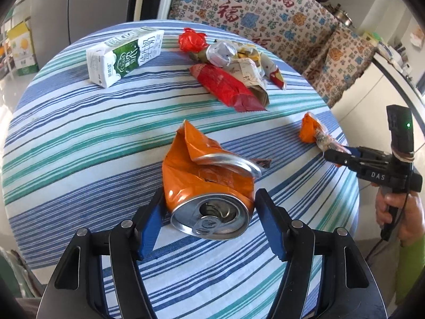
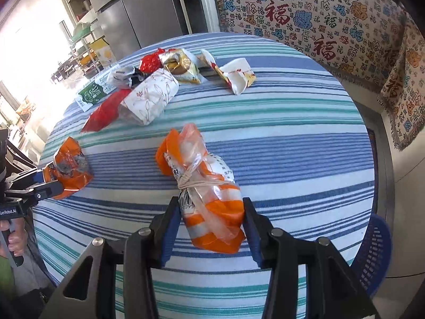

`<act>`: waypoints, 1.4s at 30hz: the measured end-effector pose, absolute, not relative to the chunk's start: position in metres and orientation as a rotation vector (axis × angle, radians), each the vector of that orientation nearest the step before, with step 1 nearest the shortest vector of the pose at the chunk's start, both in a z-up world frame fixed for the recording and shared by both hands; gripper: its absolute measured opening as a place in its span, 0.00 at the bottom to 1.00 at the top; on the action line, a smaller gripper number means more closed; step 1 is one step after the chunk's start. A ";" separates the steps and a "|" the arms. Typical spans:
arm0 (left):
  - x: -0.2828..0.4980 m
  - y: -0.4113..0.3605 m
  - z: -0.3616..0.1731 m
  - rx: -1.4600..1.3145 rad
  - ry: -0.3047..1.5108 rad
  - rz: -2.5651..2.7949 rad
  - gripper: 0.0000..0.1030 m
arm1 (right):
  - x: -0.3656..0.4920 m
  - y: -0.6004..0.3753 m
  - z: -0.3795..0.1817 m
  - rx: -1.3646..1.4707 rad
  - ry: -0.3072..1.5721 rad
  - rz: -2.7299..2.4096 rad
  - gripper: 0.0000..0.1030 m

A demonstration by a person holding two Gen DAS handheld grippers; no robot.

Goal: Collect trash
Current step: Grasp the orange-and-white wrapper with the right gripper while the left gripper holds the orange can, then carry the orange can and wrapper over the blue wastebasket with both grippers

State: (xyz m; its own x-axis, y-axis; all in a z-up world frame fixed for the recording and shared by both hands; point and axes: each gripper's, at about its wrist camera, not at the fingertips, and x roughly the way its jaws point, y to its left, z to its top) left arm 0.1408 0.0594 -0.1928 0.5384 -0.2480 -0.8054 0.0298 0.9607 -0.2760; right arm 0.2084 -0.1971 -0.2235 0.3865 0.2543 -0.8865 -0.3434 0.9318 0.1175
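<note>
Now, progress: early; nothing seen binned yet, no bin in view.
Left tool [image 1: 209, 207]: clamped on the crushed orange can [image 1: 207, 186], pads pressing both sides, can low centre on the striped worktop [image 1: 79, 138].
Right tool [image 2: 212, 226]: clamped on the tied orange-and-white bag [image 2: 204, 186], pads against both flanks, at the worktop's 6 o'clock edge in its own view.
Still lying, left view: milk carton [image 1: 124, 55] at 11 o'clock; red wrapper [image 1: 228, 87] at 1 o'clock; red crumpled foil [image 1: 192, 40] and silver wrapper [image 1: 221, 53] at 12 o'clock.
Still lying, right view: white leaf-print packet [image 2: 151, 95] at 11 o'clock; gold wrapper [image 2: 180, 65] at 12 o'clock; white-and-red wrapper [image 2: 236, 75] at 1 o'clock.
Left to do: carry off both held pieces, then clear the far cluster.
Uncertain: whether either piece is already off the cloth.
</note>
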 end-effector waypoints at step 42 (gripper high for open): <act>0.131 0.052 -0.159 -0.240 0.857 -0.152 0.57 | 0.228 -0.187 -0.214 -0.275 1.113 0.470 0.69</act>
State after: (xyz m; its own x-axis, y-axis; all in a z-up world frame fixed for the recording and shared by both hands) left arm 0.1312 0.0519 -0.1591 0.6462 -0.2280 -0.7283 0.0359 0.9624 -0.2694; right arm 0.2284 -0.1871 -0.2144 0.3591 0.2245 -0.9059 -0.4929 0.8698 0.0202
